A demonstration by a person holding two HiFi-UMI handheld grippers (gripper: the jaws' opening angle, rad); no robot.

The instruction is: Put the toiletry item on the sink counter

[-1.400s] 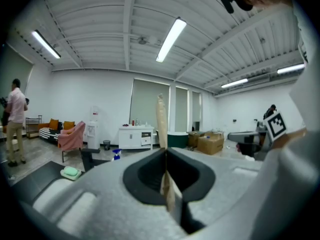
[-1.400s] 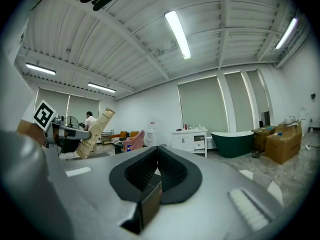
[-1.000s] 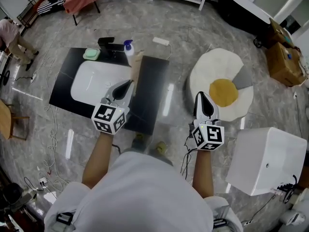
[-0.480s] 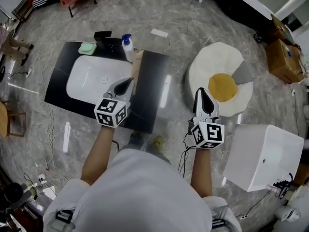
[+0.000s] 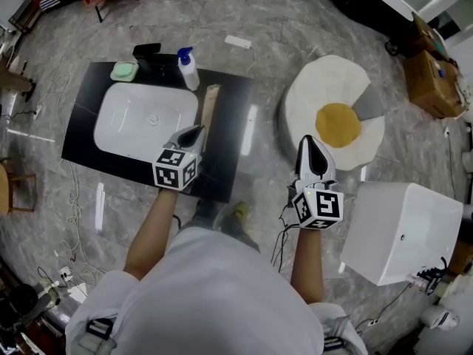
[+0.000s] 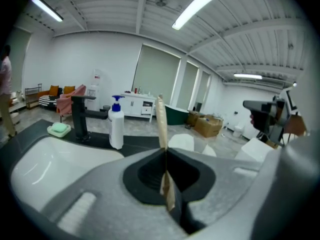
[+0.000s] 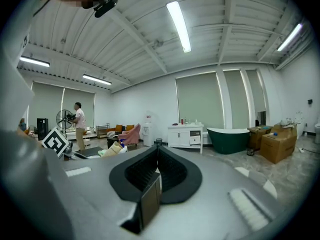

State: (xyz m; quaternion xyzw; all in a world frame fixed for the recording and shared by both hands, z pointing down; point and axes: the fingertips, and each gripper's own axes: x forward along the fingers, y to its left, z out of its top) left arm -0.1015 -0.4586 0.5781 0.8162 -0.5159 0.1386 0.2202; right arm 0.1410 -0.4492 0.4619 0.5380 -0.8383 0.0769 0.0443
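Toiletry item (image 5: pixel 208 109), a thin tan strip, stays clamped in the left gripper (image 5: pixel 196 129), now drifted over the counter (image 5: pixel 230 161) right of the sink (image 5: pixel 126 124), so lowering looks next; the right gripper (image 5: pixel 311 145) is closed, empty.

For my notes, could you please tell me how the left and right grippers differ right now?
The left gripper has its jaws shut on a thin tan item; the right gripper has them shut on nothing. The left gripper is over the black counter, the right over bare floor. Both point forward.
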